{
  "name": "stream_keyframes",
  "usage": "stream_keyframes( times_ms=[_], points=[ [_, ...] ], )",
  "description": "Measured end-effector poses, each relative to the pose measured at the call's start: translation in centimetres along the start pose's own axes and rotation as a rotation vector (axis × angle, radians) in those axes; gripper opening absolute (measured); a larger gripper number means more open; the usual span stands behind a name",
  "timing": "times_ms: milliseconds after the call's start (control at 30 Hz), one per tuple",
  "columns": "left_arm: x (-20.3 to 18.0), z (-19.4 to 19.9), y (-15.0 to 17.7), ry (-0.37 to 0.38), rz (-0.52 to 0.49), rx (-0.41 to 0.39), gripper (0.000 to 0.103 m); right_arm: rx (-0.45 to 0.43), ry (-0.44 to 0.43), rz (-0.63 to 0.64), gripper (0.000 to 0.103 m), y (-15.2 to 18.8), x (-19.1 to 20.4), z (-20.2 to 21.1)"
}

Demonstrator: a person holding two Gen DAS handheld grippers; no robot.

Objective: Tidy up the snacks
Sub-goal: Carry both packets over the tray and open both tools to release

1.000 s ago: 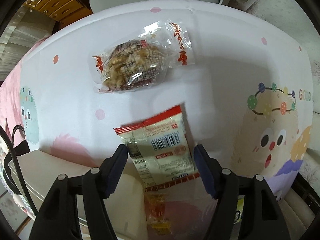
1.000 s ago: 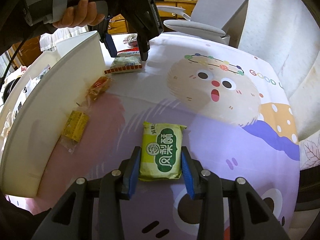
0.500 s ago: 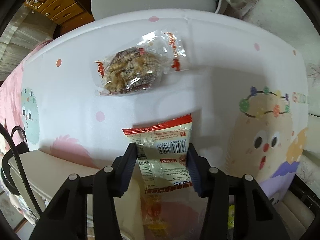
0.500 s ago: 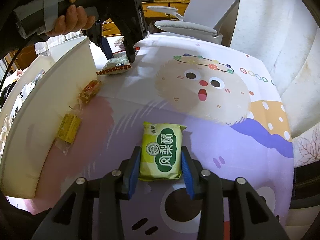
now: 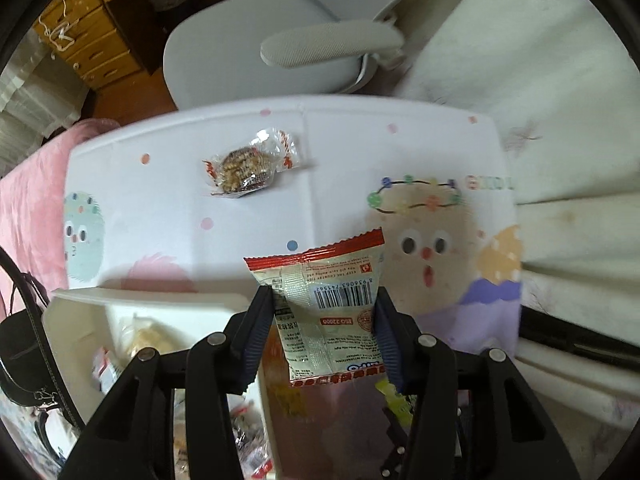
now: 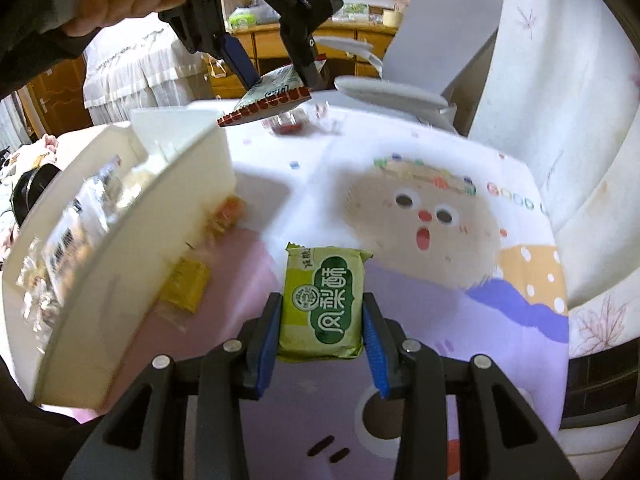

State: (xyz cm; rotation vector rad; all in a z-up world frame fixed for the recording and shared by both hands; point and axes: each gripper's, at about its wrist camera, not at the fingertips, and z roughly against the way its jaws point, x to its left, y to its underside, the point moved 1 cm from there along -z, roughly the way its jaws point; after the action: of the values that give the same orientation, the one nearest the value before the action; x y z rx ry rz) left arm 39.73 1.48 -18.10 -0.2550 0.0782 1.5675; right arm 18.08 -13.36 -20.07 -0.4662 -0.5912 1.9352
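My left gripper (image 5: 325, 304) is shut on a red-edged white snack packet (image 5: 328, 304) and holds it in the air above the table, near the white bin (image 5: 76, 308). The left gripper also shows in the right wrist view (image 6: 276, 68), high above the bin (image 6: 132, 264), with the packet (image 6: 268, 100) in it. My right gripper (image 6: 322, 320) is shut on a green pastry packet (image 6: 322, 306), held above the table. A clear-wrapped nut cake (image 5: 246, 168) lies on the table at the far side.
A yellow candy (image 6: 185, 286) and an orange candy (image 6: 228, 214) lie on the table beside the bin's wall. The bin holds several snacks. A grey chair (image 5: 280, 48) stands beyond the table's far edge. A black bag (image 5: 24, 344) is at left.
My left gripper closed on the red-edged packet and lifted it off the table toward the bin. My right gripper rose with the green packet still in it.
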Motion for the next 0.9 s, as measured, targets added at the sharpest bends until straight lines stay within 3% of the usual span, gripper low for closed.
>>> stream_keyframes(
  times_ms=[200, 367, 600, 900],
  points=[
    [1.8, 7.9, 4.2, 0.043, -0.03, -0.089, 0.048, -0.057, 0.013, 0.028, 0.039, -1.4, 2.4, 2.8],
    [3.9, 11.9, 7.7, 0.039, -0.047, -0.15, 0.048, -0.093, 0.017, 0.048, 0.039, -2.1, 5.3, 5.0],
    [8.3, 15.1, 13.1, 0.036, -0.039, -0.187, 0.048, -0.128, 0.034, 0.076, 0.039, -2.3, 10.2, 7.6],
    [13.6, 16.0, 19.6, 0.023, -0.035, -0.171, 0.048, -0.155, 0.006, 0.042, 0.039, -1.9, 16.4, 10.3]
  ],
)
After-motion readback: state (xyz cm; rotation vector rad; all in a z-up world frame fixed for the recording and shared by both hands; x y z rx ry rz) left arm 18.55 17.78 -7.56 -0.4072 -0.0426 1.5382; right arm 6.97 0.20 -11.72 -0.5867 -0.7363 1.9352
